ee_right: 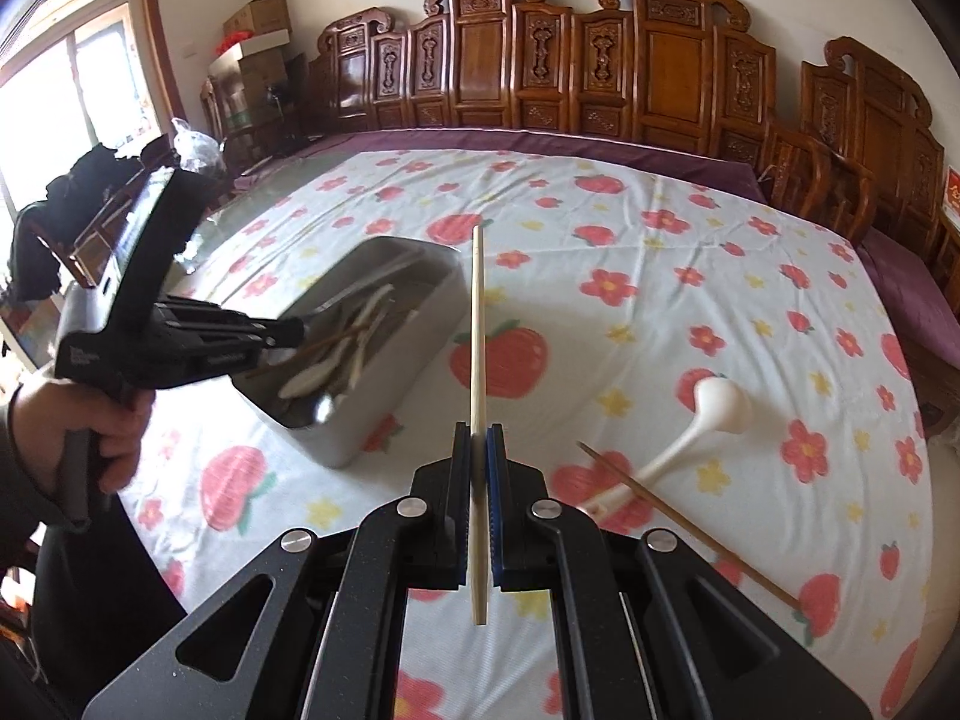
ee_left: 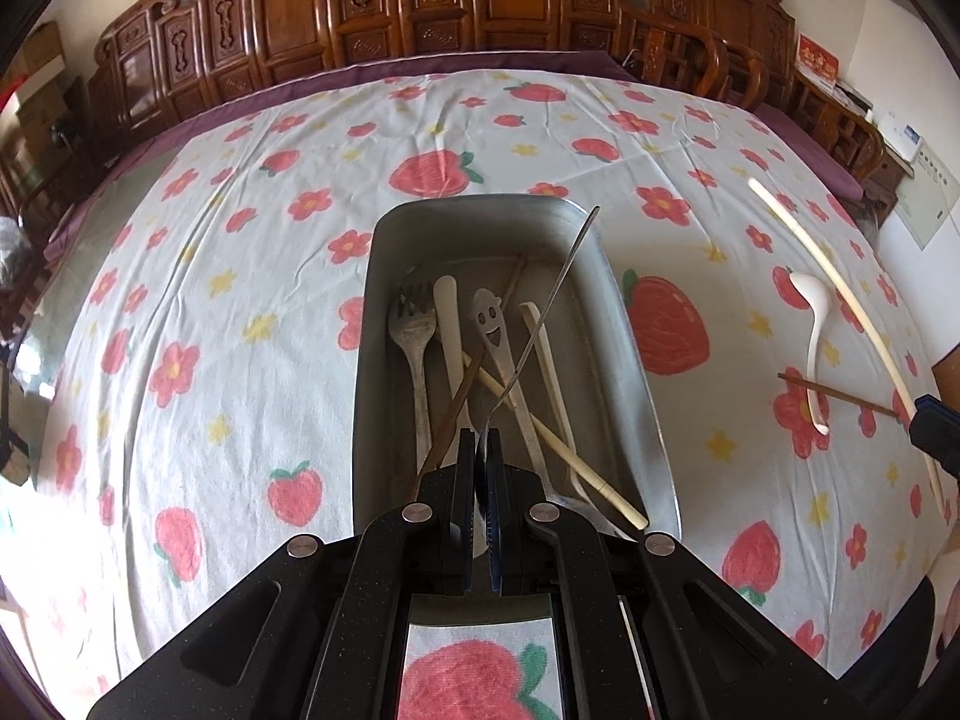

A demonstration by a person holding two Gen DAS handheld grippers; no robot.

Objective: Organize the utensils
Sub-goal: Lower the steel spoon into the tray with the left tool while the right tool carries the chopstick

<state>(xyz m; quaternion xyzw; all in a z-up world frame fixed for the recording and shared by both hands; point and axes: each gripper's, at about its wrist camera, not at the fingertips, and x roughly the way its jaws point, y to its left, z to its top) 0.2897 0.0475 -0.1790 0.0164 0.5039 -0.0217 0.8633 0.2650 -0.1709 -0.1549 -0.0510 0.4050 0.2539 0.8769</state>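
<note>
My left gripper pinches a metal utensil by its bowl end, handle slanting up over the steel tray, which holds a fork and a smiley spoon (among others). My right gripper clamps 1 pale chopstick. On the tablecloth toward its right edge lie a white spoon and a brown chopstick.

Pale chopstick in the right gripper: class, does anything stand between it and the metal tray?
Nothing visible does. The right gripper holds the pale chopstick over bare tablecloth beside the metal tray; the left gripper hangs over the tray's near end.
</note>
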